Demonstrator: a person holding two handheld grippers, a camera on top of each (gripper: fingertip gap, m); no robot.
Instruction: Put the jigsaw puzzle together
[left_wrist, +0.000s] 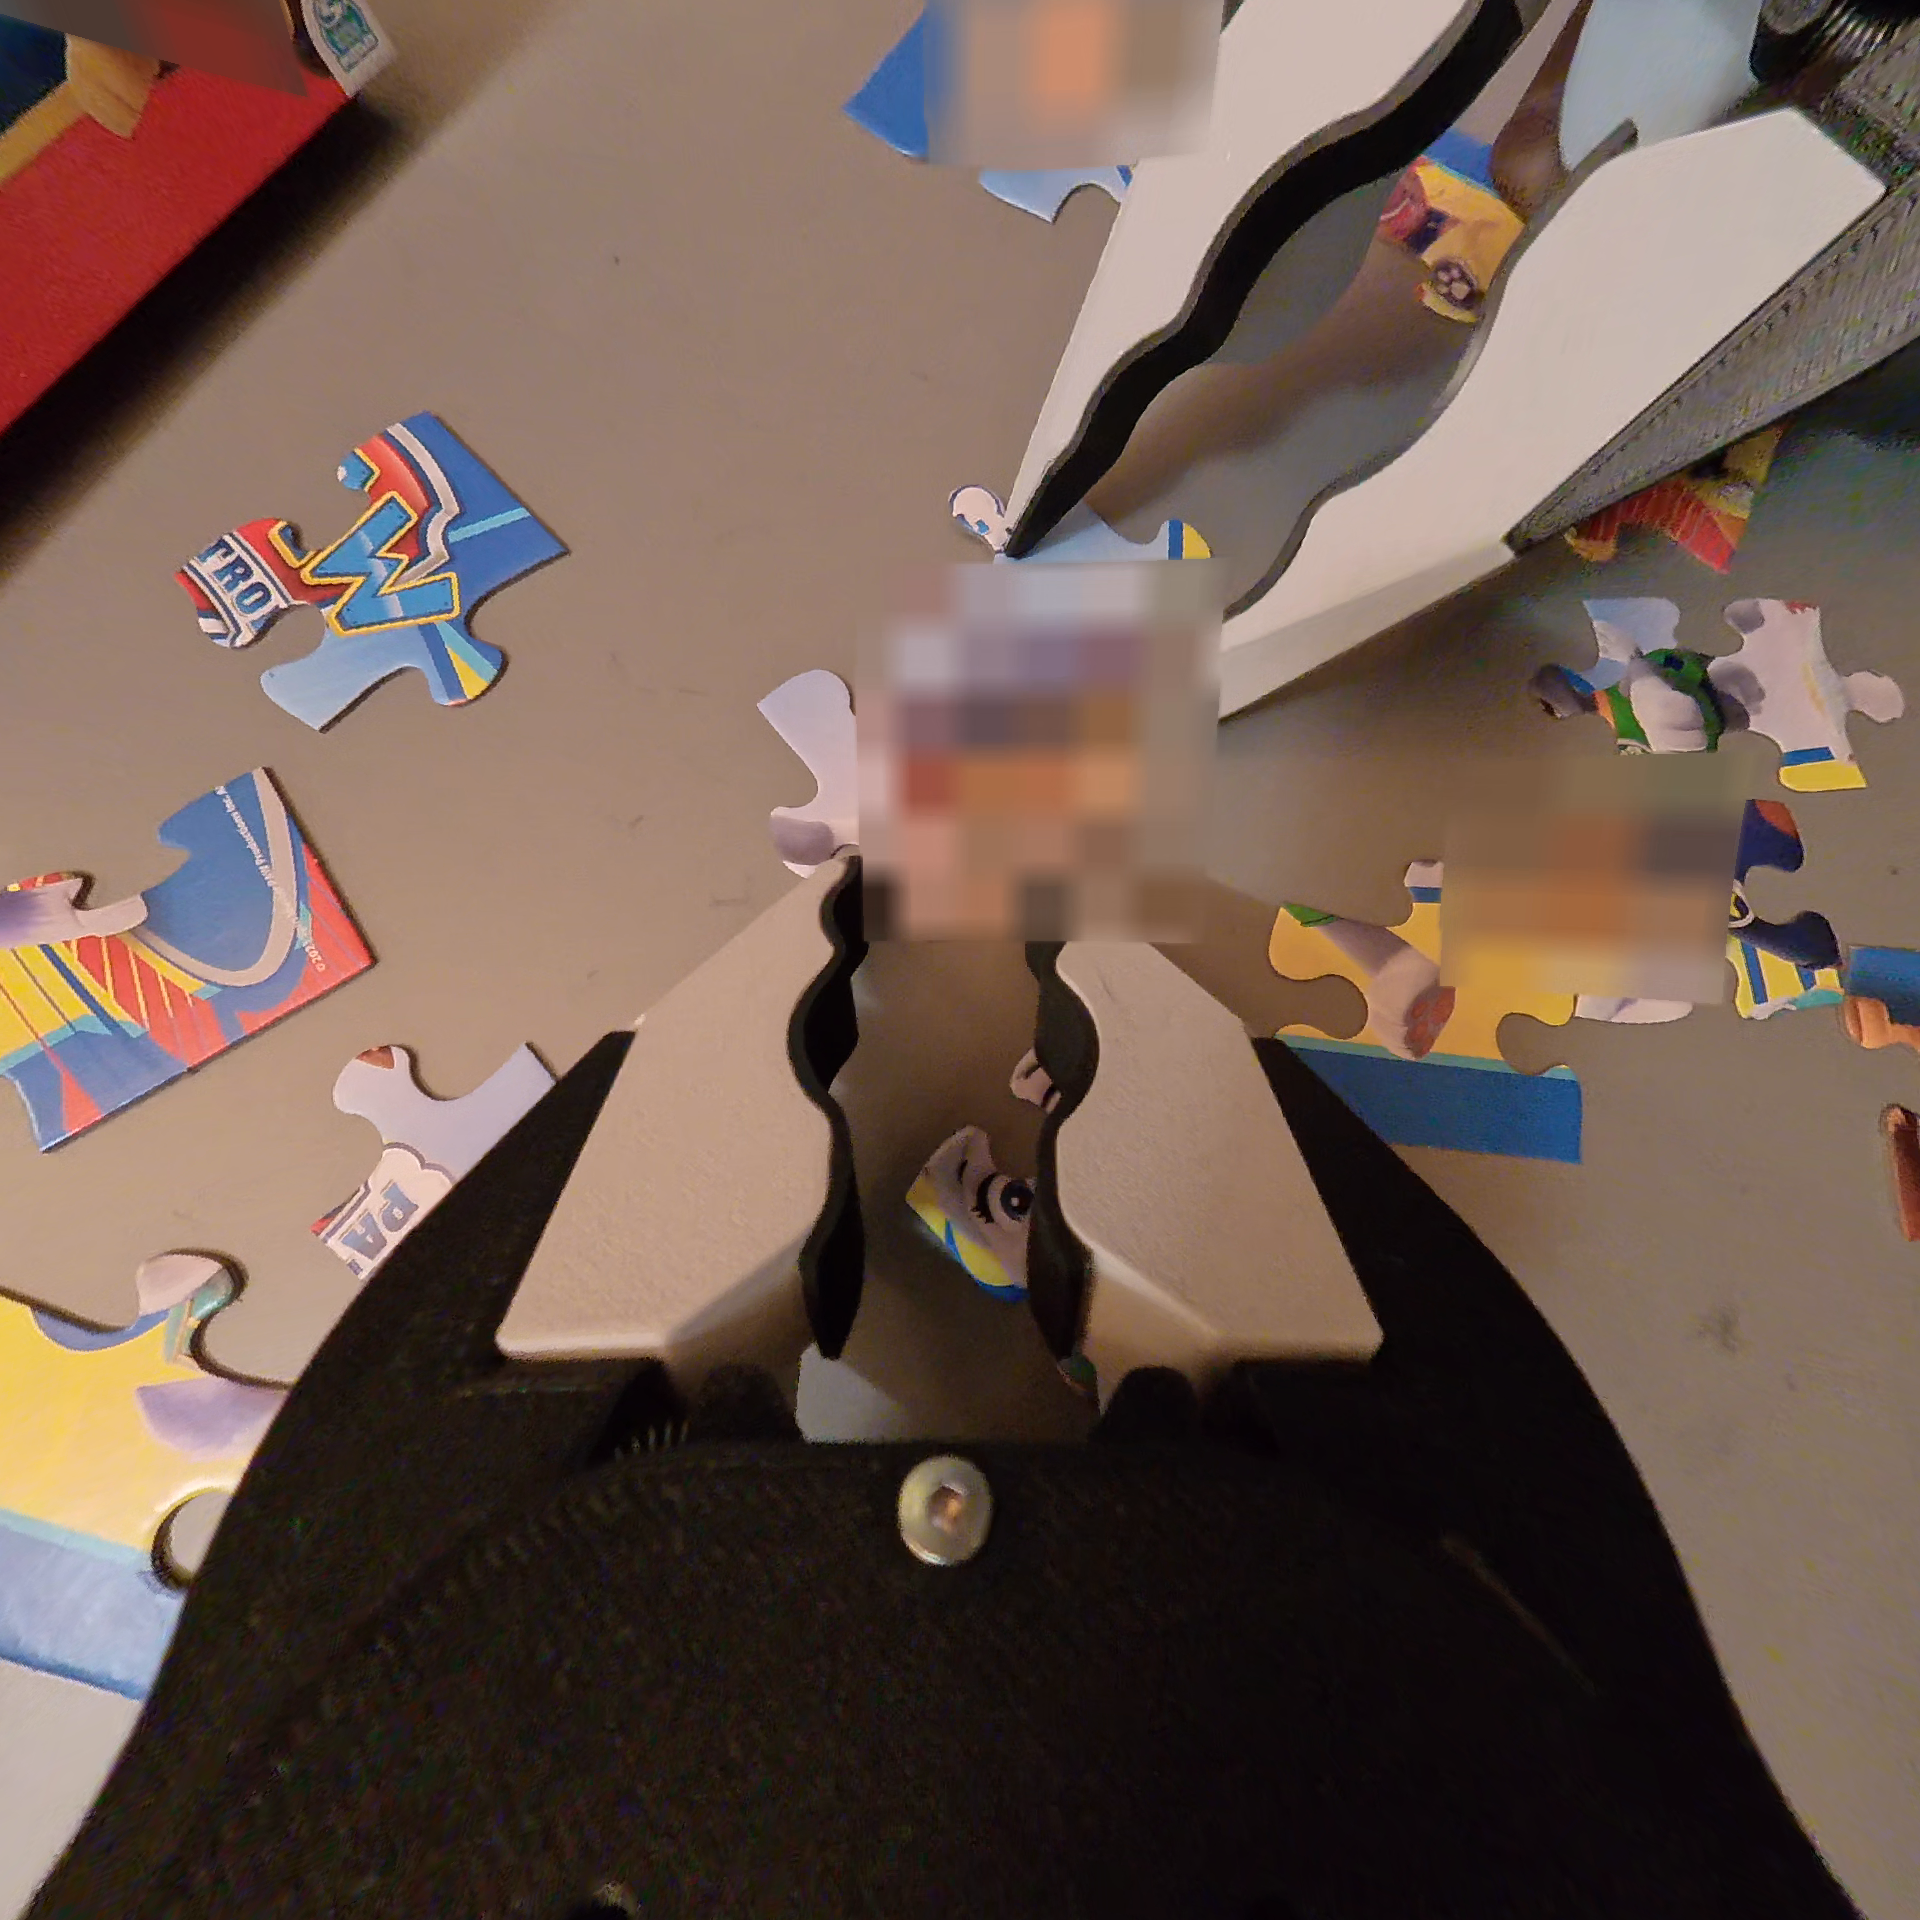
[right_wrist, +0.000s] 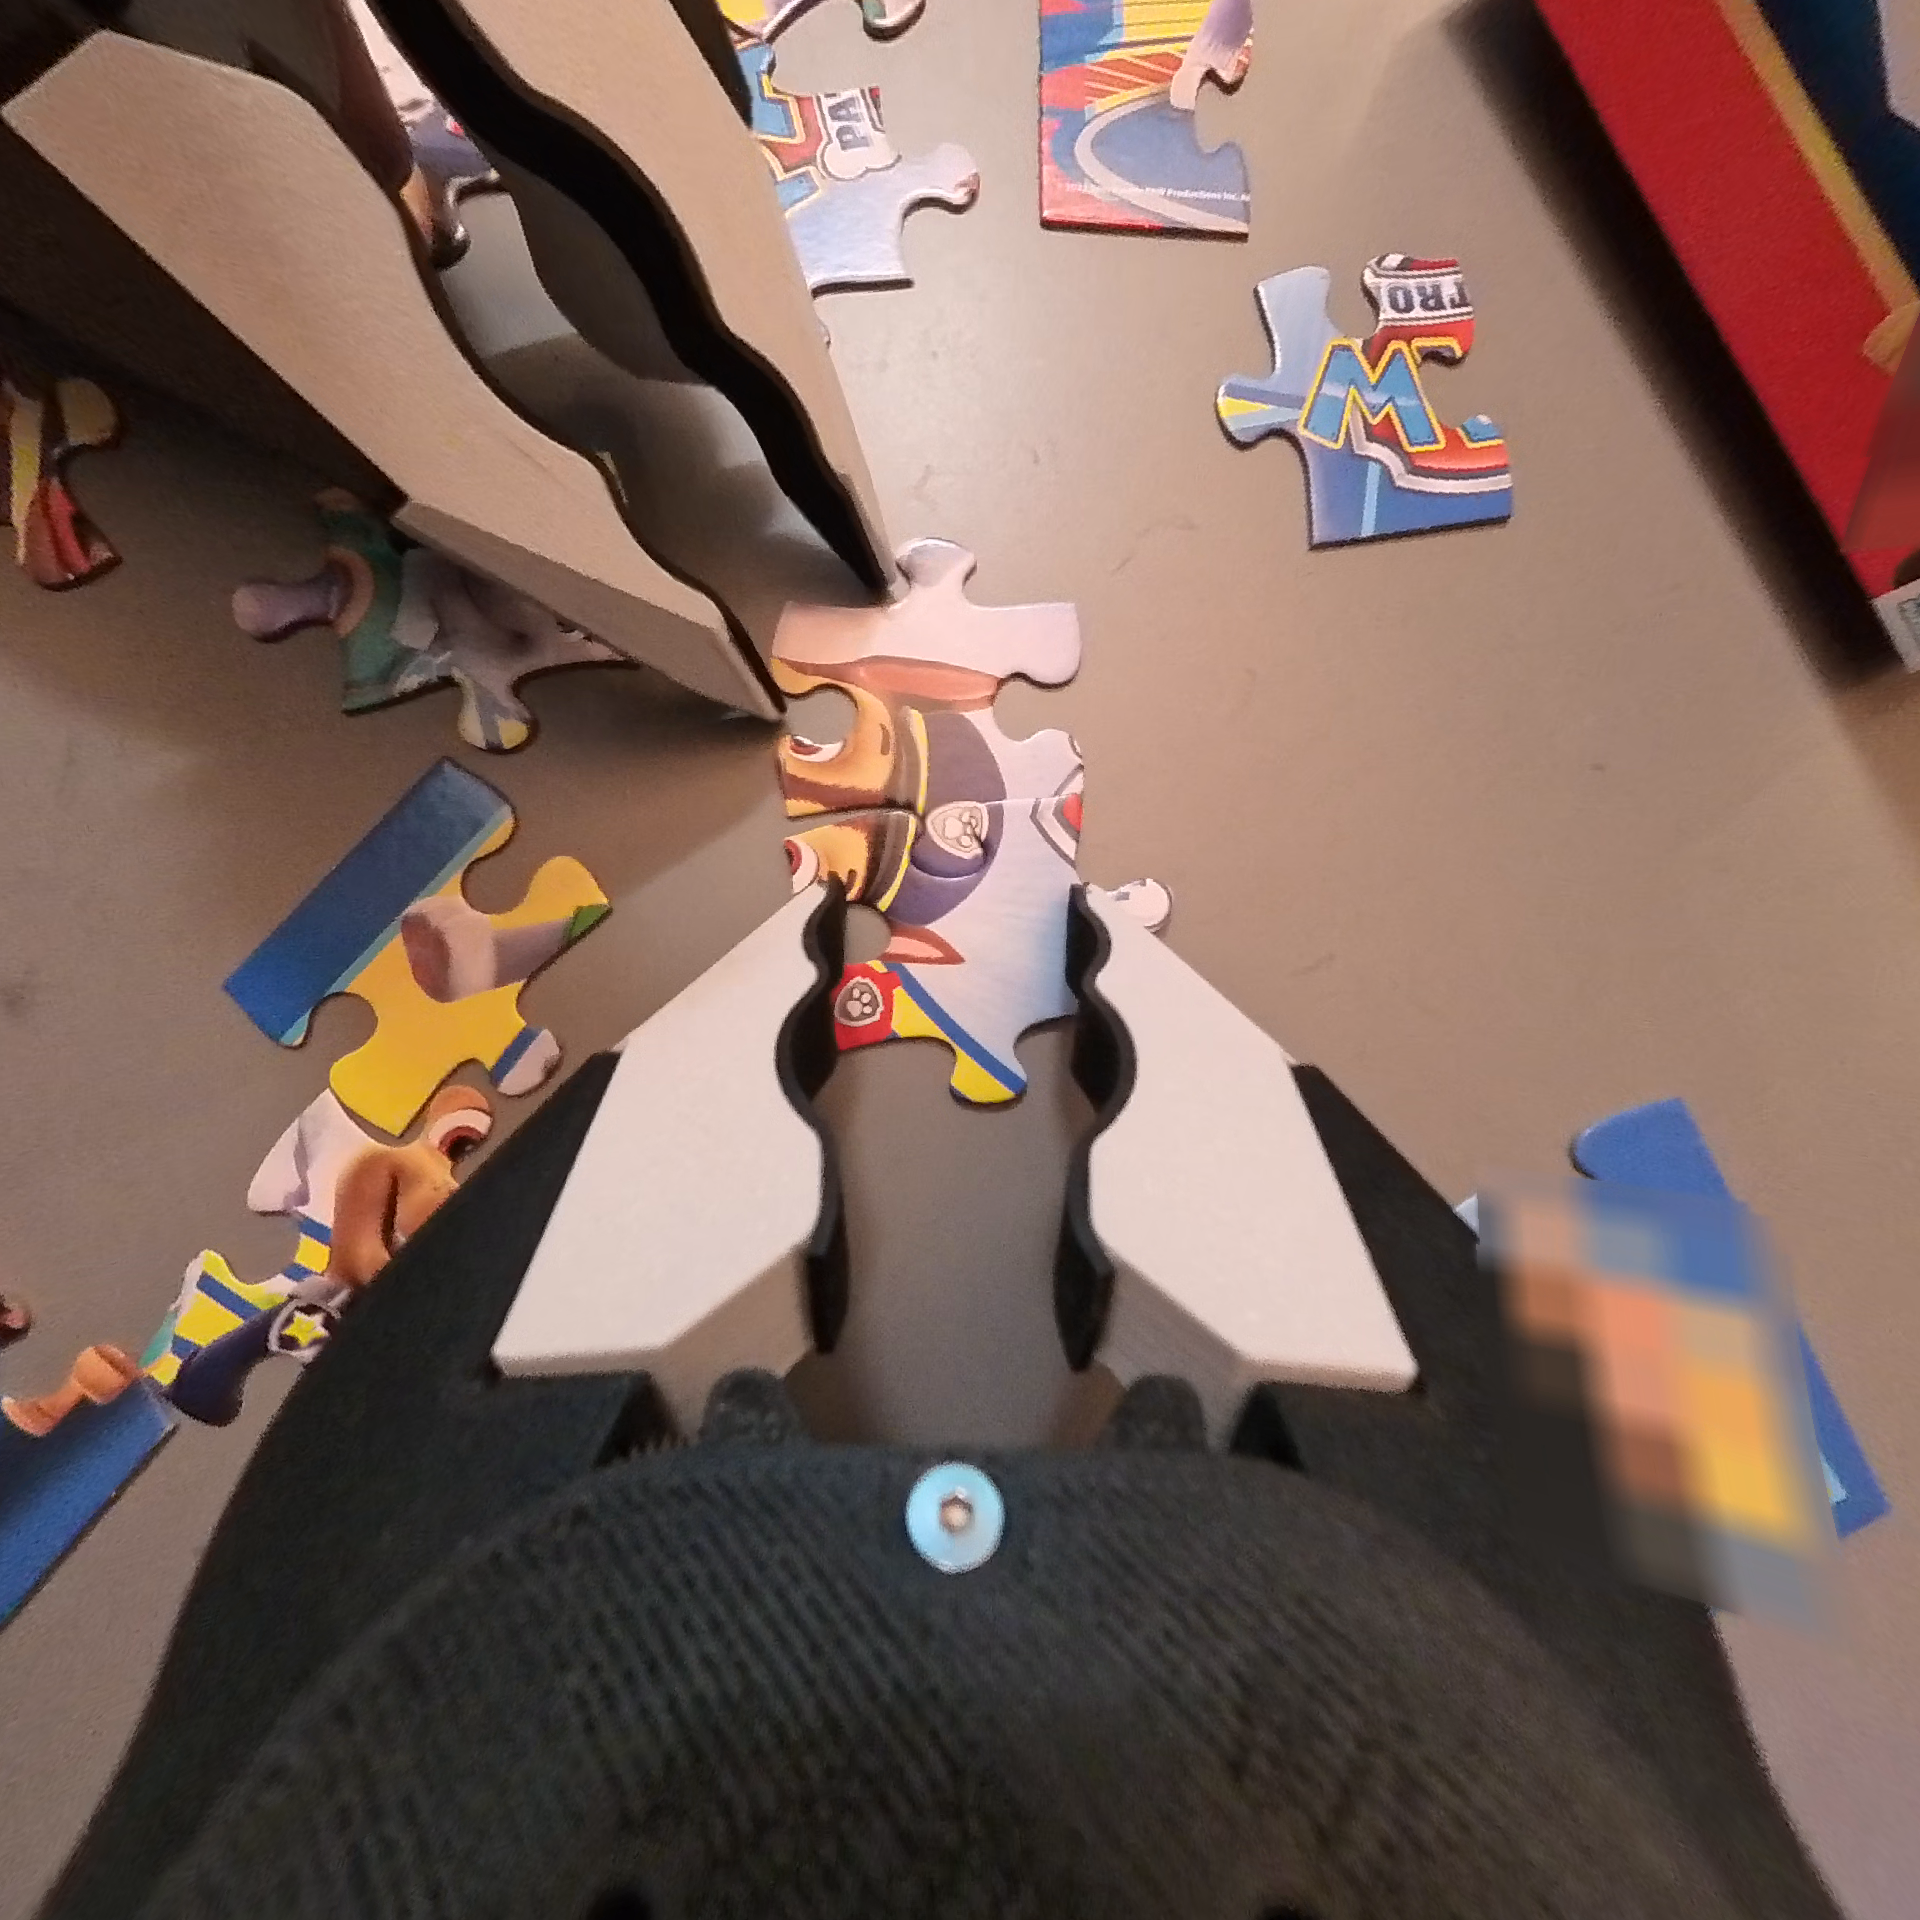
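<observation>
Two cartoon puzzle pieces lie end to end on the grey table (right_wrist: 1455, 831). In the right wrist view my right gripper (right_wrist: 951, 904) straddles the near piece (right_wrist: 966, 935), and both pads press its side edges. My left gripper (right_wrist: 831, 655) comes in from the upper left. One of its fingertips (right_wrist: 883, 592) touches the far piece (right_wrist: 935, 717) beside its knob, and the other touches its side edge, so the corner sits pinched between them. In the left wrist view a mosaic patch covers the left gripper (left_wrist: 940, 914) tips. Only the white edge of the far piece (left_wrist: 816, 758) shows, with the right gripper (left_wrist: 1122, 587) beyond it.
A red box (left_wrist: 104, 208) lies at the table's edge and also shows in the right wrist view (right_wrist: 1766, 208). Several loose puzzle pieces lie around, among them a blue lettered one (left_wrist: 384, 571), a striped one (left_wrist: 177, 966) and a yellow and blue one (right_wrist: 416, 935). Tip to tip, the grippers are about 5 centimeters apart.
</observation>
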